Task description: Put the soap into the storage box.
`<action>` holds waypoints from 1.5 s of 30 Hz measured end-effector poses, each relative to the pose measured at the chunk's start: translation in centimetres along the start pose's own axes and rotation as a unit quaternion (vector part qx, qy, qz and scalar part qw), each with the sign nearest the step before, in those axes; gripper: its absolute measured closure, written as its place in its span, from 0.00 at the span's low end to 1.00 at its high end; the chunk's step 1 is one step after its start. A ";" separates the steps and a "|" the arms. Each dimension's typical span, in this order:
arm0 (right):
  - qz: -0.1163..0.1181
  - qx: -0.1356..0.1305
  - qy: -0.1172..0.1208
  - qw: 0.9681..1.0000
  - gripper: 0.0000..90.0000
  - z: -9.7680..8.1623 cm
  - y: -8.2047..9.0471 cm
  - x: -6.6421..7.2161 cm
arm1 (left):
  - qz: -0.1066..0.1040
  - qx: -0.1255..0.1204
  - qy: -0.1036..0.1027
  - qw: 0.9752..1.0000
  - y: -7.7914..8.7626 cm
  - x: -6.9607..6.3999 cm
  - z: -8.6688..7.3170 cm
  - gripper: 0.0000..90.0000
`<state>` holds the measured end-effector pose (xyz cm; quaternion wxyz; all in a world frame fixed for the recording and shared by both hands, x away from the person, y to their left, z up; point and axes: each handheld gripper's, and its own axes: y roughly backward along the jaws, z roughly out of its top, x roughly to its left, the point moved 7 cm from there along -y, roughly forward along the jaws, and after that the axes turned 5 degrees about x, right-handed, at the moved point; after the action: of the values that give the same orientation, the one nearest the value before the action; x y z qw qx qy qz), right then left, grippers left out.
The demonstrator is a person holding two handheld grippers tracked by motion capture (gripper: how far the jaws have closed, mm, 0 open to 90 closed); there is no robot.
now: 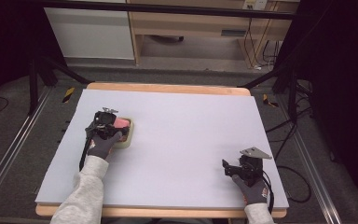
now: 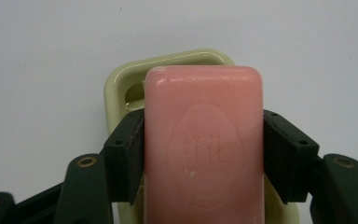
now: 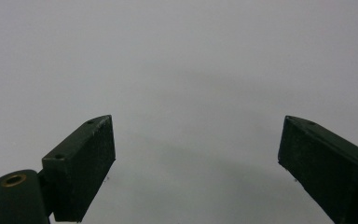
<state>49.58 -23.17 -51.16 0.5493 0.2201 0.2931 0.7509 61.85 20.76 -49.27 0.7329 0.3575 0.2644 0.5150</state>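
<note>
Left gripper (image 2: pixel 204 154) clamped on pink rectangular soap bar (image 2: pixel 204 140) w/ embossed oval stamp, characters unreadable, over pale-yellow plastic soap dish (image 2: pixel 121 86) nr surface's left edge. Right gripper (image 3: pixel 196 158) wide open, empty, nr front-right corner of bare white surface (image 1: pixel 182 140).

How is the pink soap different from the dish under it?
The soap is pink; the dish is pale yellow-green. The soap is a solid block with a stamped oval on top; the dish is hollow with a raised rim. The soap is squeezed between the left gripper jaws; the dish is not gripped and sits on the table. The soap looks a bit narrower than the dish. Both are rectangles with rounded corners.
</note>
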 end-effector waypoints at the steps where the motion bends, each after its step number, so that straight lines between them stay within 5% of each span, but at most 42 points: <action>1: 0.000 0.000 0.000 1.000 0.12 0.0 0.0 0.0 | -0.001 0.000 0.001 1.000 0.0 0.0 0.0 0.41; 10: 0.000 0.000 0.000 1.000 0.12 0.0 0.0 0.0 | -0.004 0.008 0.004 1.000 -0.5 0.3 -0.2 0.40; 27: -0.001 -0.002 -0.001 1.000 0.12 0.0 0.1 -0.1 | -0.025 -0.046 -0.002 0.999 2.7 0.2 0.4 0.30; 40: -0.006 -0.005 -0.014 1.000 0.12 -0.1 0.3 -0.8 | -0.046 -0.093 -0.034 0.994 5.6 -1.1 -2.1 0.25; 45: -0.008 -0.006 -0.020 1.000 0.12 -0.2 0.5 -1.1 | -0.052 -0.098 -0.028 0.993 6.3 -1.0 -3.7 0.24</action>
<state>49.47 -24.39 -50.96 0.5624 0.2298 0.2792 0.7436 55.17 22.12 -46.52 0.7974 0.2841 0.2103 0.4890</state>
